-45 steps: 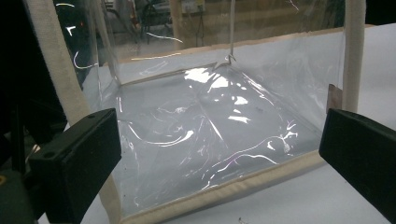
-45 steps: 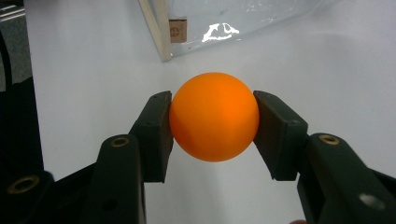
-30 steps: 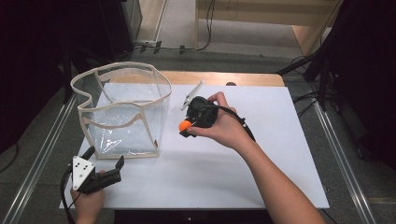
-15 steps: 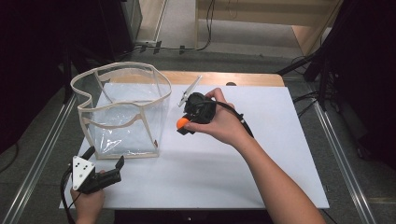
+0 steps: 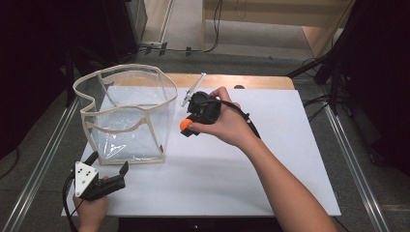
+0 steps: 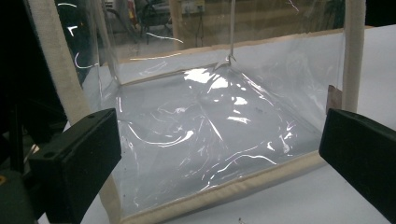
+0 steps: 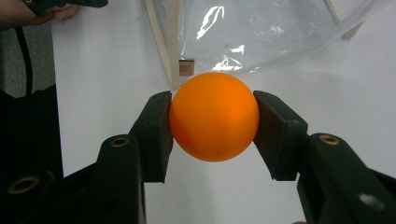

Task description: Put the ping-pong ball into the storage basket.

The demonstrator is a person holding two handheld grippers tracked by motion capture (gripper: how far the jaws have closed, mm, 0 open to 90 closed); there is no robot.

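Your right gripper (image 7: 214, 122) has its two black jaws pressed against the sides of an orange ball (image 7: 214, 122), one pad on each side, so the ball is clamped and carried clear of the white table (image 7: 107, 70) beneath it. In the high view that right gripper (image 5: 186, 126) sits in your right hand (image 5: 227, 126) above the middle of the table, with the ball (image 5: 185, 125) showing at its tip, just beside the right wall of the clear bag (image 5: 126, 113). The bag stands upright on the table, its mouth open at the top, its edges trimmed in cream tape. Looking along the right gripper, the bag's lower corner (image 7: 261, 32) lies just past the ball, near it but apart.

Your left gripper (image 5: 107, 171) rests low at the near left of the table, its jaws spread wide with nothing between them. They point at the bag's near side (image 6: 205, 140), close to it without touching
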